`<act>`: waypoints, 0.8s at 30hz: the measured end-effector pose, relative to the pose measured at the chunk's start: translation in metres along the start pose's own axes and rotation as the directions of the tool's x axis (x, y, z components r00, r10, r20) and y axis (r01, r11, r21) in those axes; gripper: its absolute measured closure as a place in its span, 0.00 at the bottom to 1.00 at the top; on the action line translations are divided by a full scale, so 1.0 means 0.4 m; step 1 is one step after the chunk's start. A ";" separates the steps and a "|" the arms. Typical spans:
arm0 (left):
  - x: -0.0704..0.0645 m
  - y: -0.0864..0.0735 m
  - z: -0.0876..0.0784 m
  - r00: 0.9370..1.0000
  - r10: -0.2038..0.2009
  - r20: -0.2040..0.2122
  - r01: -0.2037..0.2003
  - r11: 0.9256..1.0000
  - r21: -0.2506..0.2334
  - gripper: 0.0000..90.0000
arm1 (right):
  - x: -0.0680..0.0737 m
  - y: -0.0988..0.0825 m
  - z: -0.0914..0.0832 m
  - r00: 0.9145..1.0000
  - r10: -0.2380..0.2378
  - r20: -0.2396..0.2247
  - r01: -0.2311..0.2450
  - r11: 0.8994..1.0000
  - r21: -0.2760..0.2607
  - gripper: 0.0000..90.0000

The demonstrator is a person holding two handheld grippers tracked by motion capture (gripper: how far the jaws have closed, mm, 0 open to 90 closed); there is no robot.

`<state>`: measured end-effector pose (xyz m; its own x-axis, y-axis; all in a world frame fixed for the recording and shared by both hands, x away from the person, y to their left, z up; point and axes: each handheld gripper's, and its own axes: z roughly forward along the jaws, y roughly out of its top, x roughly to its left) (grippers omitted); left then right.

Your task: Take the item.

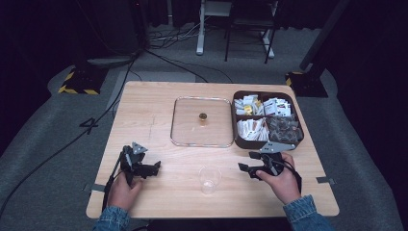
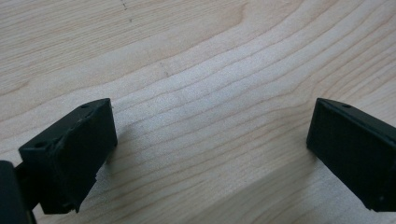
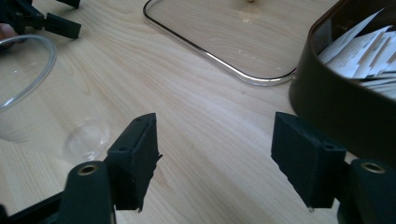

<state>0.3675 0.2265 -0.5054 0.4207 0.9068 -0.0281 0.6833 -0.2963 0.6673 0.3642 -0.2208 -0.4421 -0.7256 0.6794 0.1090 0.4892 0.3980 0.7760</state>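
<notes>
- Dark floor, trailing cables and chair legs were seen behind a pale wooden table [image 1: 144, 103], where everything was laid out within the person's reach.
- At the left, the left gripper [image 1: 155, 168] was held low over bare wood by the left hand [image 1: 123, 191]; its jaws were spread wide with nothing between them, as was plain in the left gripper view, and it was judged to be parked out of the way.
- Near the front edge, between the two grippers, a clear cup [image 1: 210, 179] was stood upright and empty, apparently set there to be filled or picked up; it was touched by neither gripper.
- Behind the cup, a clear lid [image 1: 200, 122] with a small brass knob [image 1: 203, 116] was laid flat just beside the box, presumably taken off to give access.
- At the right, the right gripper [image 1: 244, 167] was held by the right hand [image 1: 284, 183] between cup and box, jaws well apart and empty, pointed toward the cup.
- At the far right, a dark box [image 1: 267, 142] of sachets [image 1: 252, 129] was left open in four compartments.
</notes>
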 end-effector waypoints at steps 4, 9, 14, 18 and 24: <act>0.000 0.000 0.000 1.000 0.002 -0.001 -0.002 1.000 -0.002 0.02 | -0.005 0.029 -0.007 1.000 -0.012 0.022 0.013 0.999 -0.031 0.34; 0.000 -0.001 0.000 1.000 0.003 0.001 -0.003 1.000 -0.003 0.02 | -0.034 0.057 -0.014 0.999 0.004 0.050 -0.001 0.998 -0.060 0.34; 0.001 -0.001 -0.001 1.000 0.007 0.001 -0.007 1.000 -0.001 0.02 | -0.082 0.078 -0.039 0.997 0.007 0.077 0.000 0.996 -0.085 0.34; 0.000 -0.001 0.000 1.000 0.003 0.000 -0.003 1.000 -0.003 0.02 | -0.120 0.089 -0.074 0.991 0.013 0.137 0.000 0.995 -0.096 0.34; 0.000 -0.001 0.000 1.000 0.003 0.000 -0.003 1.000 -0.003 0.02 | -0.167 0.103 -0.101 0.984 0.051 0.174 -0.033 0.994 -0.106 0.33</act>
<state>0.3672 0.2267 -0.5055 0.4229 0.9058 -0.0266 0.6805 -0.2980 0.6694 0.4133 -0.2749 -0.3922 -0.6048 0.7955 0.0389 0.4590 0.3082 0.8333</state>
